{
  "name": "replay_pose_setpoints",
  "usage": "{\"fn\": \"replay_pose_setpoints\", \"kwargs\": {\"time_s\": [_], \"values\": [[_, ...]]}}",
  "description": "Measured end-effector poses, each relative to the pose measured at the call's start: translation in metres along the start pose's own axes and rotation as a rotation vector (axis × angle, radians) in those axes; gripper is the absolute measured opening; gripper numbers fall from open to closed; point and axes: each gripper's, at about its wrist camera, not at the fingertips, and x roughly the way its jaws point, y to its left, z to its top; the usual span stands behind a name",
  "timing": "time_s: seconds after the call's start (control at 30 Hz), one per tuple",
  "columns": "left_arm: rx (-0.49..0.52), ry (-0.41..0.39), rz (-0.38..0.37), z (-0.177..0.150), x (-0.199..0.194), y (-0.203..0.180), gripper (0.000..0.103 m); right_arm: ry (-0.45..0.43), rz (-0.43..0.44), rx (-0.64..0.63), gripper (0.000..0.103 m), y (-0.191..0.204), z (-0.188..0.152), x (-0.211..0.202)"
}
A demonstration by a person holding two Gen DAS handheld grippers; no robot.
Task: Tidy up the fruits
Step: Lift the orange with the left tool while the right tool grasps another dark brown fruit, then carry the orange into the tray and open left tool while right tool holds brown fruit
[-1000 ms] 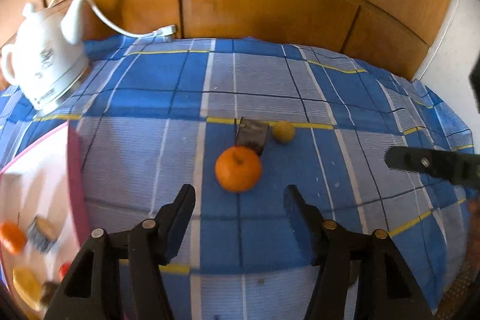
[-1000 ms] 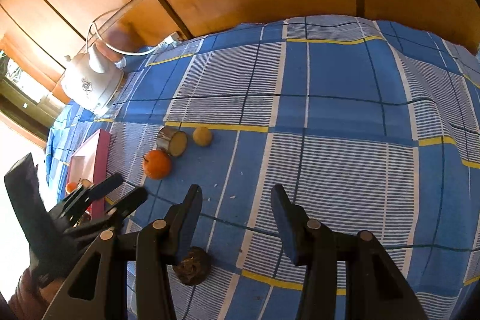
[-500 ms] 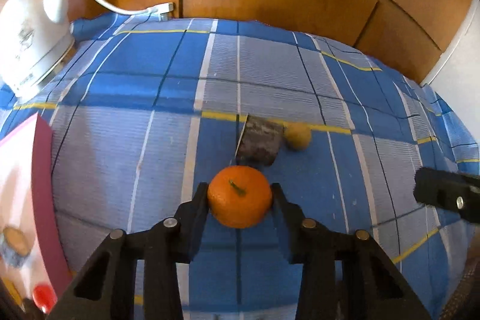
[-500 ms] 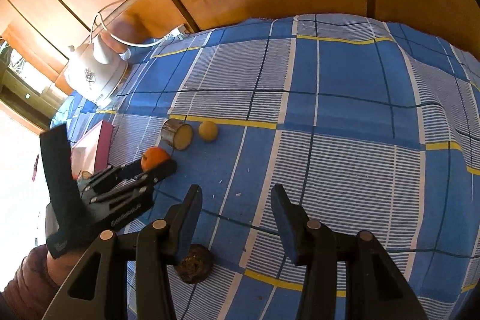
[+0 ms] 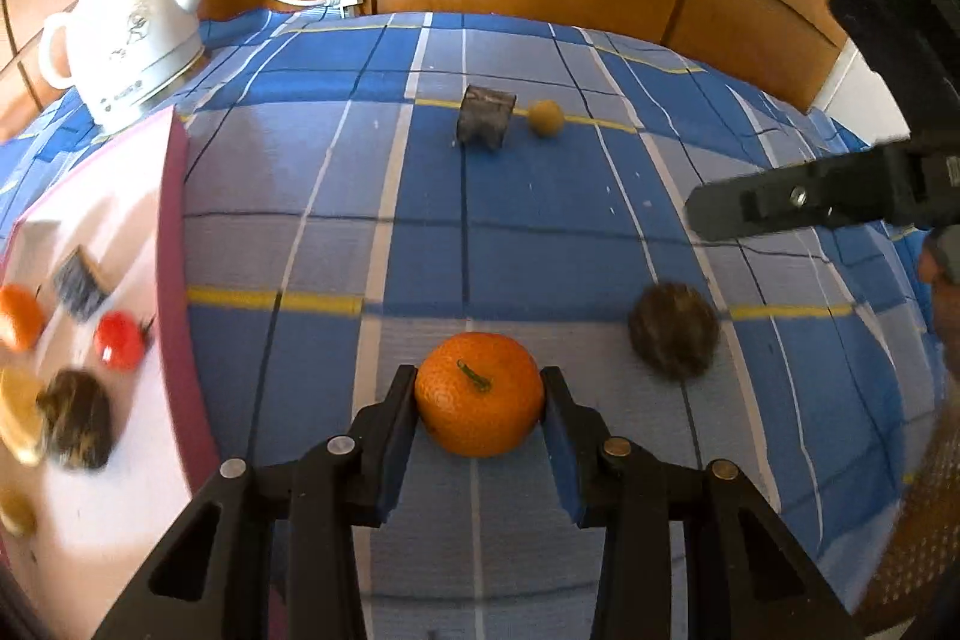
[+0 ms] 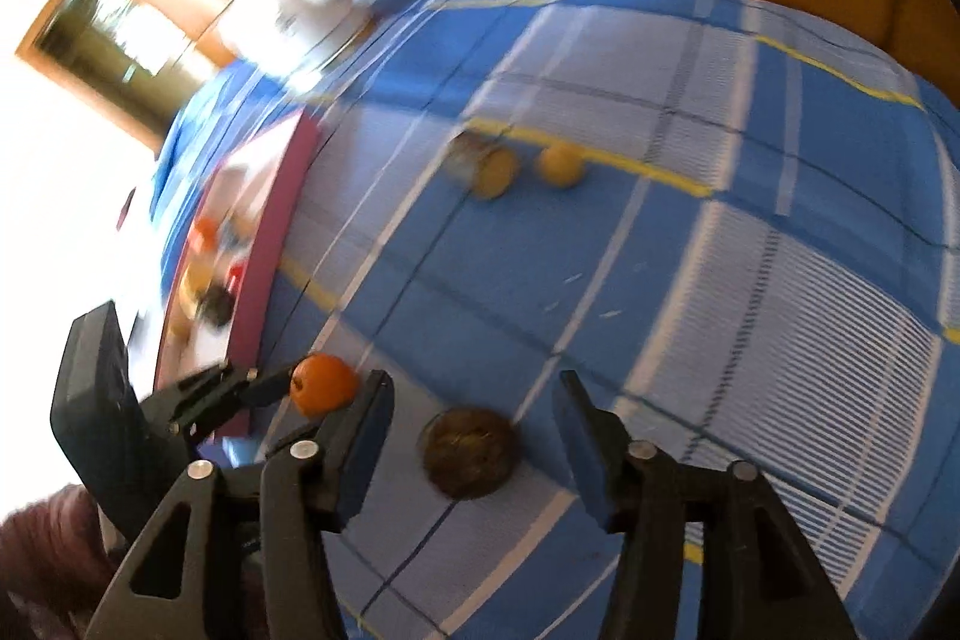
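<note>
Both the left gripper [image 5: 479, 400] and the right gripper [image 6: 474, 418] are matte black plastic, each with two angular fingers [image 5: 384, 448] carrying blue inner pads, round silver screws and triangular cutouts. A dark maroon sleeve [image 6: 42, 538] shows at the left wrist.

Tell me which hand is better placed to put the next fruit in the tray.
Left. Its tongs clamp the orange right beside the pink-rimmed tray. The right tongs are open, only straddling the brown fruit.
</note>
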Motion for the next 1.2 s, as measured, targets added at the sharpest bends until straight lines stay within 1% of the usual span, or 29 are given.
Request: {"fn": "replay_pose_setpoints", "kwargs": {"time_s": [0.03, 0.1, 0.17, 0.27, 0.33, 0.43, 0.47, 0.5, 0.53, 0.67, 0.8, 0.93, 1.03, 1.2], "values": [[-0.001, -0.001, -0.001, -0.003, -0.003, 0.0, 0.04, 0.012, -0.004, -0.034, 0.057, 0.006, -0.002, 0.003], [-0.001, -0.005, 0.001, -0.008, -0.008, 0.0, 0.04, 0.037, -0.014, -0.087, 0.063, 0.014, -0.007, 0.007], [-0.005, -0.006, 0.004, -0.011, -0.011, 0.001, 0.04, 0.071, -0.028, -0.138, 0.065, 0.023, -0.011, 0.014], [-0.011, -0.008, 0.006, -0.015, -0.015, 0.002, 0.04, 0.102, -0.072, -0.191, 0.065, 0.031, -0.018, 0.023], [-0.008, -0.017, 0.008, -0.017, -0.019, 0.001, 0.04, 0.113, -0.117, -0.221, 0.065, 0.034, -0.022, 0.029], [-0.005, -0.032, 0.009, -0.018, -0.025, 0.0, 0.04, 0.124, -0.159, -0.23, 0.065, 0.035, -0.024, 0.04], [-0.006, -0.036, 0.007, -0.019, -0.027, 0.0, 0.04, 0.124, -0.18, -0.243, 0.06, 0.036, -0.025, 0.043], [-0.006, -0.042, 0.005, -0.019, -0.029, 0.0, 0.04, 0.113, -0.226, -0.273, 0.047, 0.039, -0.027, 0.045], [-0.003, -0.054, 0.003, -0.019, -0.033, 0.0, 0.04, 0.105, -0.247, -0.294, 0.047, 0.041, -0.029, 0.046], [-0.023, -0.089, -0.015, -0.016, -0.047, 0.006, 0.04, 0.096, -0.264, -0.299, 0.047, 0.041, -0.03, 0.046], [-0.106, -0.126, -0.033, -0.009, -0.064, 0.029, 0.04, 0.093, -0.248, -0.271, 0.048, 0.037, -0.03, 0.045], [-0.225, -0.151, -0.035, -0.002, -0.078, 0.067, 0.04, 0.084, -0.254, -0.27, 0.047, 0.031, -0.029, 0.042], [-0.31, -0.171, -0.004, 0.005, -0.084, 0.103, 0.04, 0.085, -0.262, -0.279, 0.047, 0.032, -0.03, 0.042], [-0.42, -0.198, 0.042, 0.022, -0.086, 0.156, 0.04, 0.086, -0.267, -0.283, 0.048, 0.035, -0.031, 0.045]]}}
